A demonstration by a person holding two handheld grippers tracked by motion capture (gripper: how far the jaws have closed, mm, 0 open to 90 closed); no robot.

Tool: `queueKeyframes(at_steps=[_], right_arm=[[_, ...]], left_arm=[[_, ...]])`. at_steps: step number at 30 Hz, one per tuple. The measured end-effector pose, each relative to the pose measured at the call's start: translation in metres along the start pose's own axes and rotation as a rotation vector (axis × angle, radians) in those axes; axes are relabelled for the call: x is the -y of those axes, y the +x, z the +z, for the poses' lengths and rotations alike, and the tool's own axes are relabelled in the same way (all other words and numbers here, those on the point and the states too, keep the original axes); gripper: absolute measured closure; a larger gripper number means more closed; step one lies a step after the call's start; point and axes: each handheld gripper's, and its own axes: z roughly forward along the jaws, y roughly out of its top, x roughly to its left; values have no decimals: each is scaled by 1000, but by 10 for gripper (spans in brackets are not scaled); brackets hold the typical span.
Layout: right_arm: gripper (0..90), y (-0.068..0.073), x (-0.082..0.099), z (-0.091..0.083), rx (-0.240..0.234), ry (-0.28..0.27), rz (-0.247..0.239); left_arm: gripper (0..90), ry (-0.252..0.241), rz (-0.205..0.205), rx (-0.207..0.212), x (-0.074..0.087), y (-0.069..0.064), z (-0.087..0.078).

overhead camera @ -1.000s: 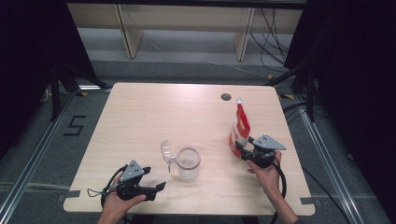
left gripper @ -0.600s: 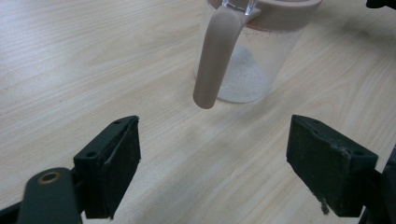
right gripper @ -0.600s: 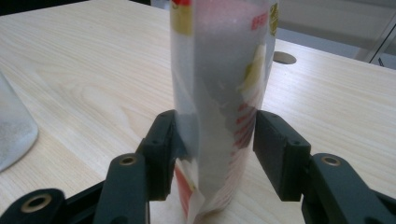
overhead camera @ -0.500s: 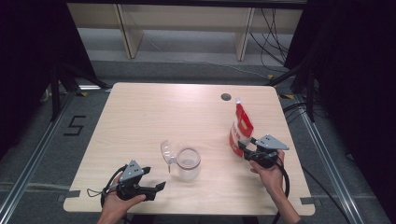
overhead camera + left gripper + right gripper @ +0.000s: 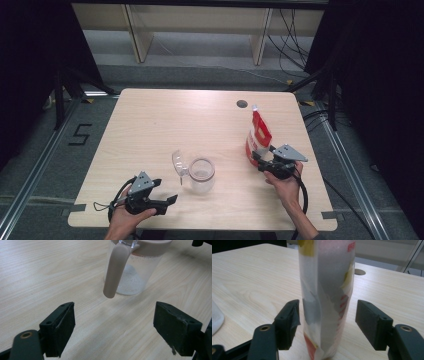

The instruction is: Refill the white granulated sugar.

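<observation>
A red and white pouch (image 5: 258, 136) stands upright on the right side of the wooden table (image 5: 150, 125). My right gripper (image 5: 257, 159) reaches around its base, and its jaws have just been opening. In the right gripper view the pouch (image 5: 327, 290) stands between the pads of the right gripper (image 5: 328, 308), with a gap on each side. A clear jar (image 5: 201, 175) with a beige rim, a handle and its lid (image 5: 178, 162) flipped open stands near the middle front. There is white powder in the jar (image 5: 135, 272). My left gripper (image 5: 170, 200) lies open short of it; in its own view the left gripper (image 5: 115, 308) faces the handle (image 5: 113, 272).
A round cable hole (image 5: 242, 104) sits in the table's far right part. Pale shelving (image 5: 200, 30) stands beyond the far edge, with dark curtains at both sides. The floor at the left carries a "5" mark (image 5: 80, 134).
The right gripper's jaws stand wider around the pouch's base than before. Neither hand has shifted, and the jar and the pouch stay where they were.
</observation>
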Motion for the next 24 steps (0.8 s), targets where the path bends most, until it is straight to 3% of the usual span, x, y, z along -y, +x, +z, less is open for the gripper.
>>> queueKeyframes(at_steps=[2, 3, 7, 8, 9, 11, 12, 15, 16, 17, 18, 24], right_arm=[[347, 2, 0, 1, -3, -8, 31], [346, 1, 1, 4, -6, -28, 11], [354, 6, 1, 5, -5, -15, 19], [349, 3, 1, 8, -5, -27, -24], [349, 6, 2, 7, 0, -21, 6], [347, 5, 2, 10, -3, -35, 3], [344, 4, 2, 12, 1, -38, 1], [337, 6, 3, 14, 4, -26, 14], [337, 6, 3, 15, 17, -26, 12], [338, 3, 3, 18, 4, -42, -16], [339, 1, 3, 19, 25, -54, -47], [345, 0, 4, 24, 21, -69, -38]], left_arm=[[173, 0, 1, -1, 0, 0, 0], [173, 0, 1, -1, 0, 0, 0], [173, -5, -6, 0, 0, -1, 1], [173, -7, -8, 1, 0, -1, 1], [173, -6, -8, 1, 0, -1, 2], [173, 0, -1, 0, 0, -1, 1], [173, -4, -21, 0, 1, -2, 2], [173, -4, -7, 1, 0, -1, 2], [173, -2, -6, -1, 0, -1, 1], [173, -5, -6, 1, 0, -1, 1], [173, -1, -3, 1, 0, -1, 1], [173, -4, -6, 2, 0, -1, 1]])
